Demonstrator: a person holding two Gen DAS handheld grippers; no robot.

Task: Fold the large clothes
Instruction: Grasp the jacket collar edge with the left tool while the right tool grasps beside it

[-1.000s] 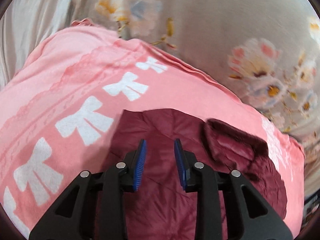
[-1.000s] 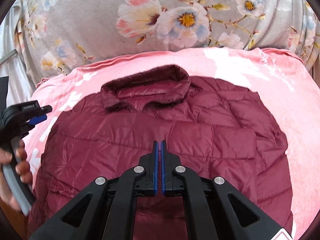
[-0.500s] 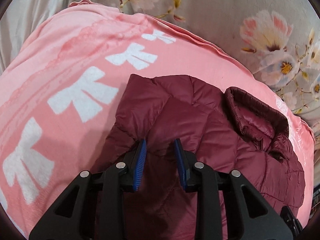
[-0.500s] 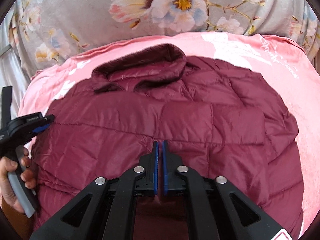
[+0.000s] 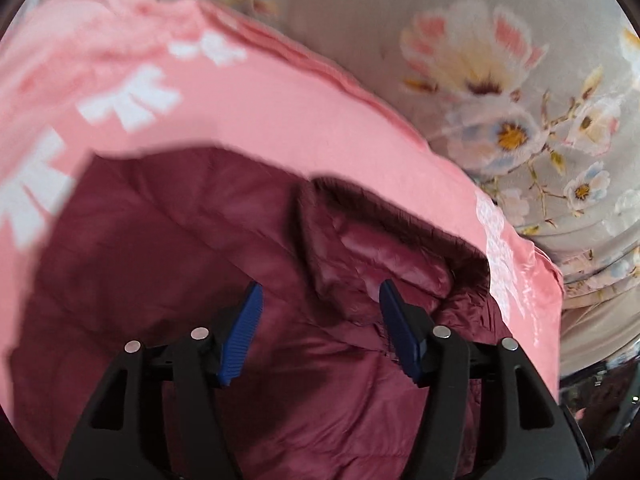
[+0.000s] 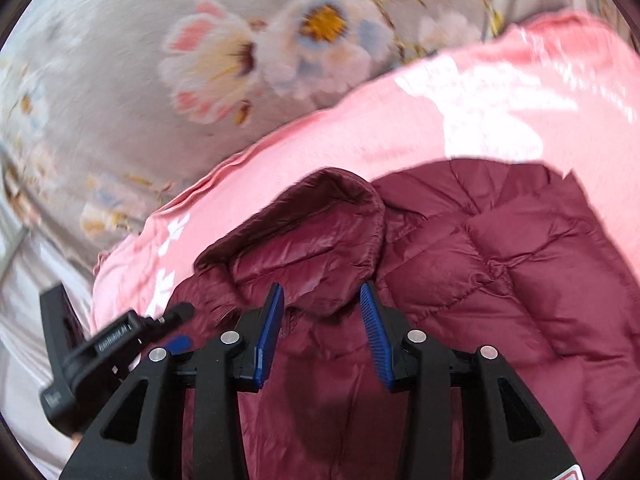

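Glossy quilted maroon jacket [image 6: 500, 264], soft matt pink blanket [image 5: 260, 112]

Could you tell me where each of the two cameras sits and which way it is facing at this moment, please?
Left wrist: on the left gripper, looking forward along its open jaws at the maroon jacket and its collar on the pink blanket.
Right wrist: on the right gripper, jaws open, facing the same collar; the left gripper shows at lower left.
Shared: jacket, collar, pink blanket and the floral sheet beyond.
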